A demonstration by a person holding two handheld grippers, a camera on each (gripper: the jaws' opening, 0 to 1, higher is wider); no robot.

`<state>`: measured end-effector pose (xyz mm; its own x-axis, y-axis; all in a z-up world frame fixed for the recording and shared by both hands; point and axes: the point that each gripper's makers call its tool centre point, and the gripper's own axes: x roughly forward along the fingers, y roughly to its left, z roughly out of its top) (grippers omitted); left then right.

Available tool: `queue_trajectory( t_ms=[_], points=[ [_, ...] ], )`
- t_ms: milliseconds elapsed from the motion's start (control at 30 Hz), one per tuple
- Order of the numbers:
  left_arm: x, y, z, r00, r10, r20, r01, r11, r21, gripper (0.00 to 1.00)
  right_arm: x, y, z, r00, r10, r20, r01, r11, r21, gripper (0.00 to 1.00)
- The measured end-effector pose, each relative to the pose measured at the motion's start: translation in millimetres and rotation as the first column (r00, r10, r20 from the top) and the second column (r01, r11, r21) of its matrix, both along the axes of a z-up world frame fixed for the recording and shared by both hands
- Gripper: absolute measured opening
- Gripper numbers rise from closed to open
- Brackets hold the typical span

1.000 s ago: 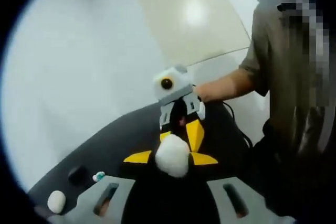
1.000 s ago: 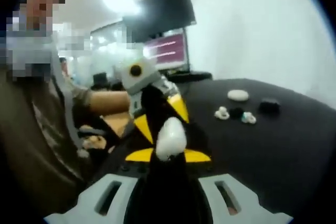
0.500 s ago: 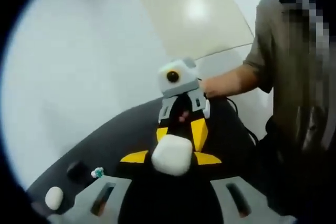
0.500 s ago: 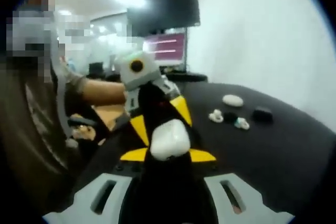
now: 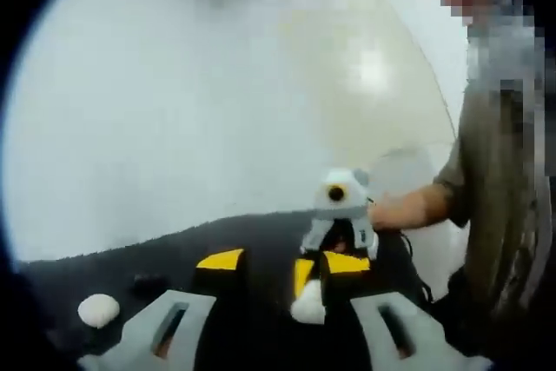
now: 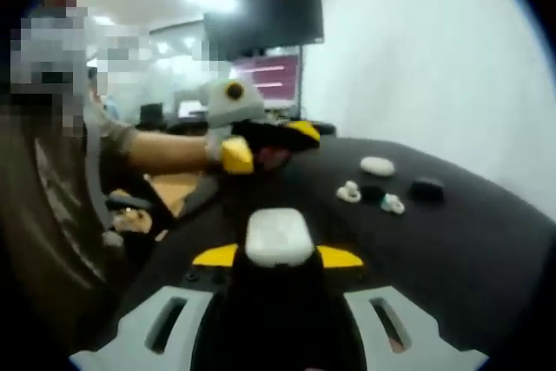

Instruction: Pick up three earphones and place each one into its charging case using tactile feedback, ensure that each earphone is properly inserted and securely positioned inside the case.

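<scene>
The room is a bright office with pale walls; in the right gripper view a dark wall monitor (image 6: 265, 15) hangs at 12 o'clock above a lit pink-toned screen (image 6: 274, 71). A person in an olive short-sleeved shirt (image 5: 495, 215) stands at 3 o'clock in the left gripper view. The matte black round-edged worktop (image 6: 452, 249) carries the loose parts. The right tongs (image 6: 276, 258) are clenched on a white, glossy, rounded plastic charging case (image 6: 278, 236), held just above the worktop; whether its lid is open cannot be told. The left tongs (image 6: 261, 147) stand released and carry nothing, well apart from the case at 11 o'clock. Judged progress: no insertion can be confirmed; at least two earphones remain to be seated. A second white oval case (image 6: 377, 165), a small black case (image 6: 426, 187), a white earphone (image 6: 349, 191) and a white earphone with a teal tip (image 6: 392, 204) lie grouped at 2 o'clock.
</scene>
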<state>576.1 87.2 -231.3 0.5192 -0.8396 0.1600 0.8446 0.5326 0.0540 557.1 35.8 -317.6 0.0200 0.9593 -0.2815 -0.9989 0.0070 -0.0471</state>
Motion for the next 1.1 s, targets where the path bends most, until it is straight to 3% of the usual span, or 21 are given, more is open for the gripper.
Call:
queue_trajectory(
  t_ms=[67,133,200,267,333,400,433,467,500,633,767,867,967,1100],
  points=[
    [12.2,26.7,11.1,0.997,0.055,-0.051,-0.06,0.993,-0.104,0.19,0.1,0.3,-0.1,1.0,-0.01,-0.001,0.01,1.0,-0.002,0.35],
    [20.6,46.9,17.4,0.993,0.11,-0.05,-0.117,0.98,-0.159,0.11,-0.3,0.9,-0.2,1.0,-0.015,0.001,0.015,1.0,-0.005,0.35],
    [27.3,66.0,25.5,0.986,0.145,-0.083,-0.162,0.952,-0.26,0.09,-0.7,1.4,-0.2,1.0,-0.019,0.0,0.019,1.0,-0.008,0.35],
    [33.9,78.8,23.7,0.975,0.172,-0.141,-0.207,0.933,-0.293,0.0,-0.9,2.4,-0.4,1.0,-0.024,-0.006,0.024,1.0,-0.011,0.35],
    [35.8,85.1,25.3,0.968,0.186,-0.169,-0.234,0.913,-0.334,0.0,-1.3,3.8,0.2,1.0,-0.026,-0.017,0.025,1.0,-0.012,0.36],
    [45.1,88.5,14.6,0.952,0.233,-0.196,-0.282,0.919,-0.277,0.0,-1.9,6.6,-0.7,0.999,-0.026,-0.032,0.025,0.999,-0.025,0.38],
    [45.8,85.1,13.0,0.95,0.263,-0.168,-0.298,0.923,-0.242,0.0,-2.2,8.1,-0.9,0.999,-0.028,-0.028,0.027,0.999,-0.03,0.38],
    [40.6,75.9,14.9,0.957,0.276,-0.092,-0.289,0.936,-0.198,0.0,-1.6,9.2,-1.6,0.999,-0.031,-0.015,0.03,0.999,-0.038,0.38],
    [38.6,72.6,16.8,0.959,0.277,-0.053,-0.282,0.941,-0.187,0.01,-1.9,10.7,-1.5,0.999,-0.03,-0.011,0.03,0.999,-0.04,0.39],
    [40.7,66.3,14.4,0.96,0.276,-0.05,-0.28,0.944,-0.174,0.27,-1.4,13.1,-2.2,0.999,-0.033,-0.008,0.033,0.998,-0.052,0.4],
    [34.4,59.9,19.9,0.965,0.261,-0.043,-0.264,0.941,-0.213,0.35,-2.8,14.1,-2.2,0.999,-0.033,-0.004,0.032,0.998,-0.058,0.4],
    [34.0,60.7,22.7,0.961,0.275,-0.037,-0.276,0.933,-0.23,0.49,-4.1,15.4,-1.8,0.999,-0.033,-0.002,0.033,0.998,-0.06,0.41],
    [35.1,62.3,21.0,0.952,0.3,-0.054,-0.304,0.926,-0.224,0.5,-5.1,16.3,-1.6,0.999,-0.034,0.001,0.034,0.998,-0.062,0.4],
    [34.3,56.2,19.6,0.951,0.303,-0.054,-0.308,0.93,-0.2,0.48,-9.8,17.2,-1.3,1.0,-0.026,-0.001,0.026,0.998,-0.062,0.36]
  ],
)
